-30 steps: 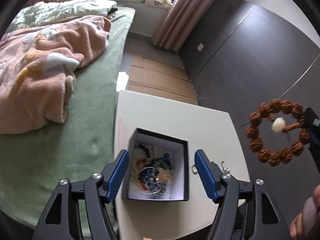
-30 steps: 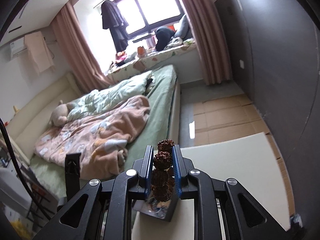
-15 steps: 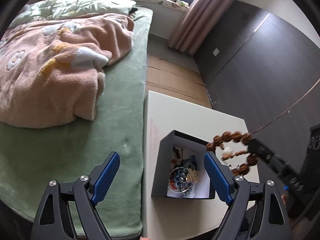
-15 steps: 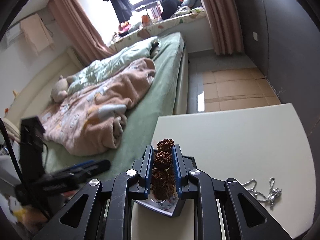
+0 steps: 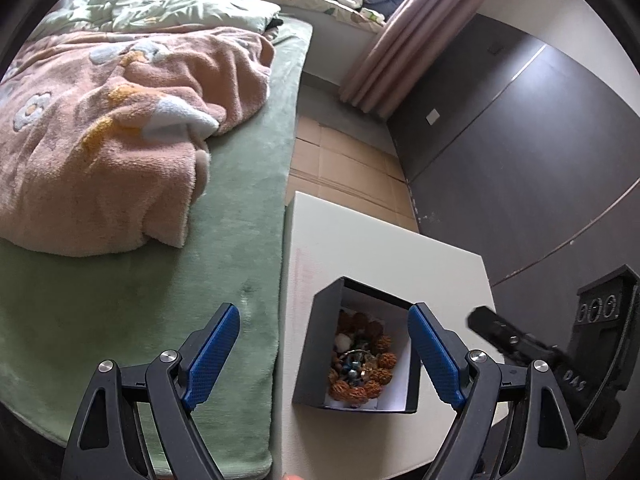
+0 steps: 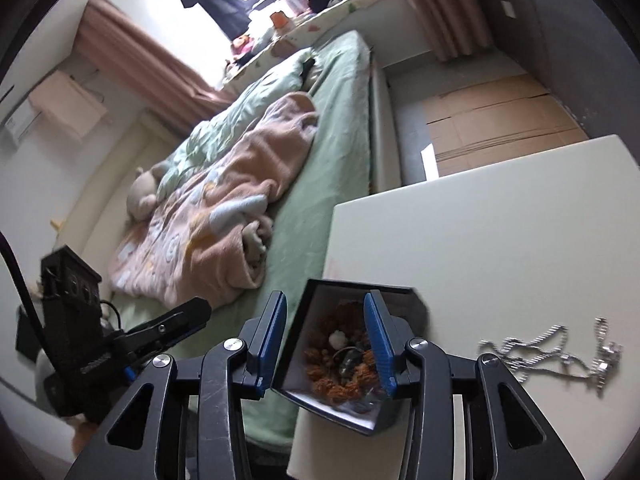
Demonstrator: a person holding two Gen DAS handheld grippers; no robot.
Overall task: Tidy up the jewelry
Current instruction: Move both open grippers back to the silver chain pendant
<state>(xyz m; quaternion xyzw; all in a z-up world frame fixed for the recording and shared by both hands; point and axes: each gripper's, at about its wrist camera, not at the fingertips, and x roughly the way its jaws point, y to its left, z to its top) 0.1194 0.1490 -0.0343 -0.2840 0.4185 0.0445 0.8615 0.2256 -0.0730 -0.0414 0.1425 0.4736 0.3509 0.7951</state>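
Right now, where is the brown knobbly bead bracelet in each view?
Left wrist: brown knobbly bead bracelet inside the dark open box, lower centre.
Right wrist: bracelet in the same box, lower centre, behind the opening, empty right gripper.
Shared landmark: pink blanket.

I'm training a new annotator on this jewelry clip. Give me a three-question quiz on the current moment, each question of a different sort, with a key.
1. True or false: the brown bead bracelet lies inside the black box.
2. Multiple choice: where is the silver chain? A) in the box B) on the white table, beside the box C) on the bed
3. Fill in: the left tongs hold ______.

Key
1. True. It lies on the other jewelry there, and the right tongs, their jaws opening, no longer pinch it.
2. B
3. Nothing; their jaws stand wide apart with no thing pressed between them.
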